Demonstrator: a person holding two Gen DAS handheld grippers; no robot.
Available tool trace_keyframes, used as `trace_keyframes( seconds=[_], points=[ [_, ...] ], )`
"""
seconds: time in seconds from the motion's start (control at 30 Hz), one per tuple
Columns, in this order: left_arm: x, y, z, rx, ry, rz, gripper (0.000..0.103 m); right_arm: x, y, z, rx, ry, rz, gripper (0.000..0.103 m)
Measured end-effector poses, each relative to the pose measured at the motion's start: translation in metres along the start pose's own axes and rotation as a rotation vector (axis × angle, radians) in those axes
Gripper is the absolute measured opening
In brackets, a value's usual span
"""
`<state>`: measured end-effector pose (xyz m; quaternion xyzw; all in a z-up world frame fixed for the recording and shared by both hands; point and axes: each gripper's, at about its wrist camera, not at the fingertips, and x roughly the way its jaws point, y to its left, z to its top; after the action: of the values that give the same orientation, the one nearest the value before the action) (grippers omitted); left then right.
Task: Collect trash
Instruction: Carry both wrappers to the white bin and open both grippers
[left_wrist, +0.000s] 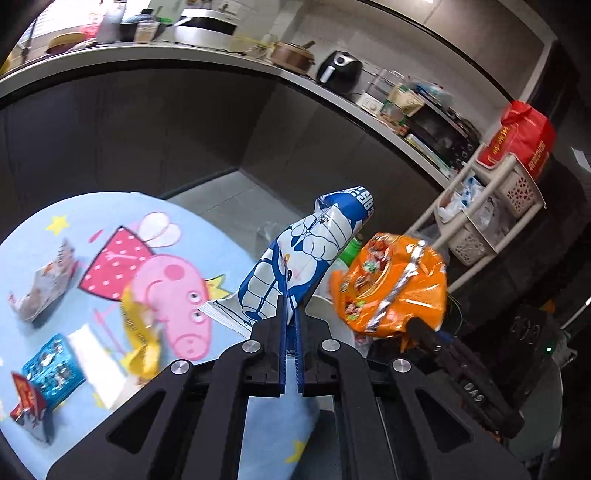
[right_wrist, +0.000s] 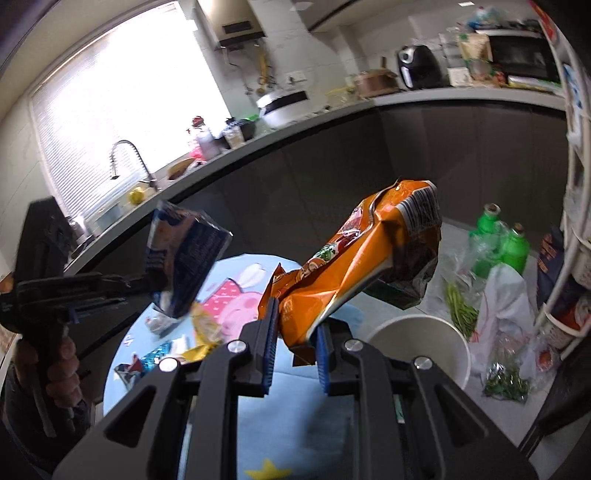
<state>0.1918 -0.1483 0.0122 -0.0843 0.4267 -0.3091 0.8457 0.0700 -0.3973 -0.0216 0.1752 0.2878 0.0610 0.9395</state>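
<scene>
My left gripper (left_wrist: 291, 306) is shut on a blue-and-white snack wrapper (left_wrist: 303, 254), held up above the round table's right edge; it also shows in the right wrist view (right_wrist: 184, 262). My right gripper (right_wrist: 295, 325) is shut on a crumpled orange snack bag (right_wrist: 369, 258), held above the table edge, left of the white bin (right_wrist: 417, 332). The same bag shows in the left wrist view (left_wrist: 391, 288) over the bin (left_wrist: 325, 306). Several wrappers lie on the table: a grey one (left_wrist: 44, 284), a yellow one (left_wrist: 140, 332), a blue one (left_wrist: 51, 369) and a red one (left_wrist: 26, 402).
The round table has a blue cartoon-pig cloth (left_wrist: 166, 280). Green bottles (right_wrist: 498, 240) and plastic bags with greens (right_wrist: 498, 332) lie on the floor right of the bin. A white basket rack (left_wrist: 487, 214) stands at right. Dark cabinets and a cluttered counter (left_wrist: 184, 55) run behind.
</scene>
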Motion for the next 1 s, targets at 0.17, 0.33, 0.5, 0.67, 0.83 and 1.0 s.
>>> trace_keyframes(
  seconds=[0.17, 0.33, 0.5, 0.67, 0.83, 1.0],
  points=[
    [0.037, -0.032, 0.007, 0.050, 0.039, -0.036, 0.003, 0.012, -0.037, -0.013, 0.047, 0.049, -0.052, 0.019],
    [0.077, -0.053, 0.010, 0.075, 0.087, -0.059, 0.003, 0.039, -0.067, -0.029, 0.044, 0.137, -0.074, 0.019],
    [0.114, -0.062, 0.010, 0.082, 0.135, -0.066, 0.003, 0.071, -0.094, -0.050, 0.055, 0.230, -0.075, 0.019],
    [0.140, -0.064, 0.009, 0.082, 0.171, -0.062, 0.003, 0.097, -0.112, -0.067, 0.074, 0.288, -0.057, 0.019],
    [0.155, -0.065, 0.006, 0.088, 0.196, -0.057, 0.003, 0.117, -0.125, -0.077, 0.104, 0.323, -0.029, 0.021],
    [0.163, -0.061, 0.004, 0.091, 0.213, -0.049, 0.003, 0.130, -0.129, -0.082, 0.112, 0.352, -0.047, 0.037]
  ],
)
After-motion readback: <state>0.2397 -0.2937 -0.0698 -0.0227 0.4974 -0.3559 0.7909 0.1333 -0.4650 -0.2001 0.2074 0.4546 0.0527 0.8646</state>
